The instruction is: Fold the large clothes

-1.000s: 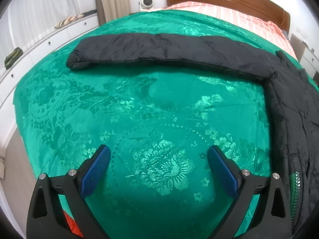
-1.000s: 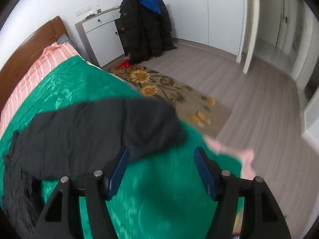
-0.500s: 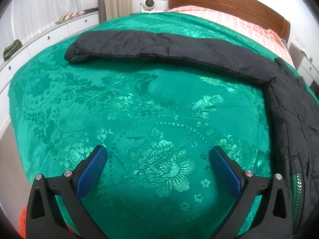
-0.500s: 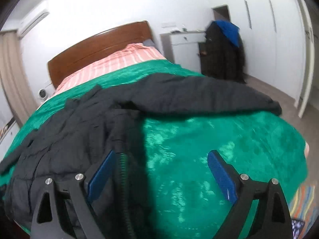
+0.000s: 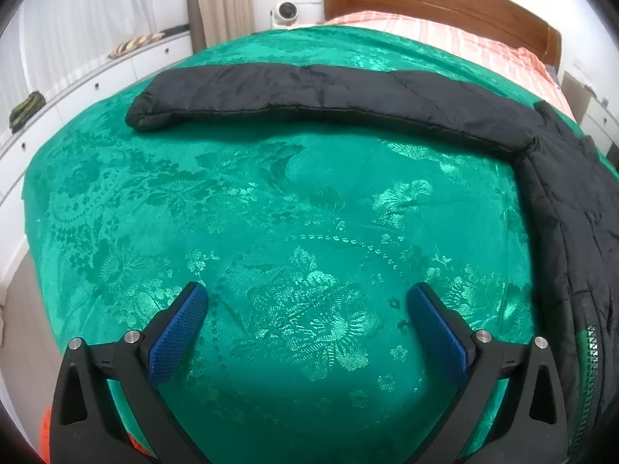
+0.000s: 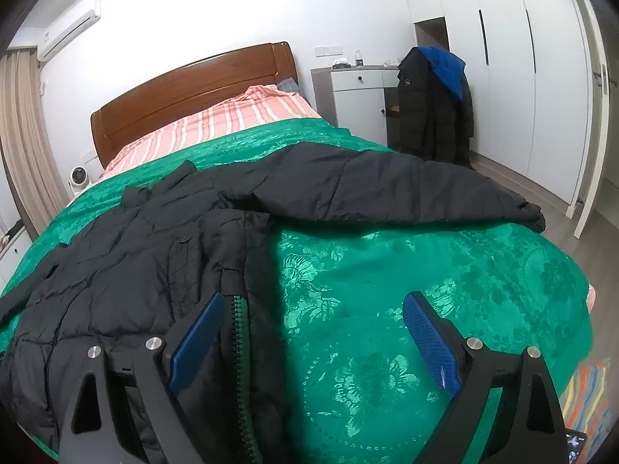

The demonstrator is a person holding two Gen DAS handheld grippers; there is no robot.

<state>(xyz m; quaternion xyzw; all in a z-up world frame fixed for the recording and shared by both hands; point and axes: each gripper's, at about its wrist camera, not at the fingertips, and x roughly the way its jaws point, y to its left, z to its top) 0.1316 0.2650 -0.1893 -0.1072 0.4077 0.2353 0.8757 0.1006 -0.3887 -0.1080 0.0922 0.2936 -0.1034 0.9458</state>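
Left view: the left gripper (image 5: 307, 299) hangs spread and empty over the green bedspread (image 5: 240, 201); the black jacket (image 5: 572, 224) runs off-frame right. Right view: the right gripper (image 6: 311, 315) is spread beside the zipper (image 6: 236, 328), jacket's lower edge hidden

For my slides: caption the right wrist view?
Open right gripper above a black puffer jacket spread on the green bedspread.

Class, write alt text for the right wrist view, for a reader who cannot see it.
A black jacket lies spread on a green bedspread, one sleeve stretched out to the right. The right tool is open above the jacket's zipper edge, holding nothing. A wooden headboard stands behind.
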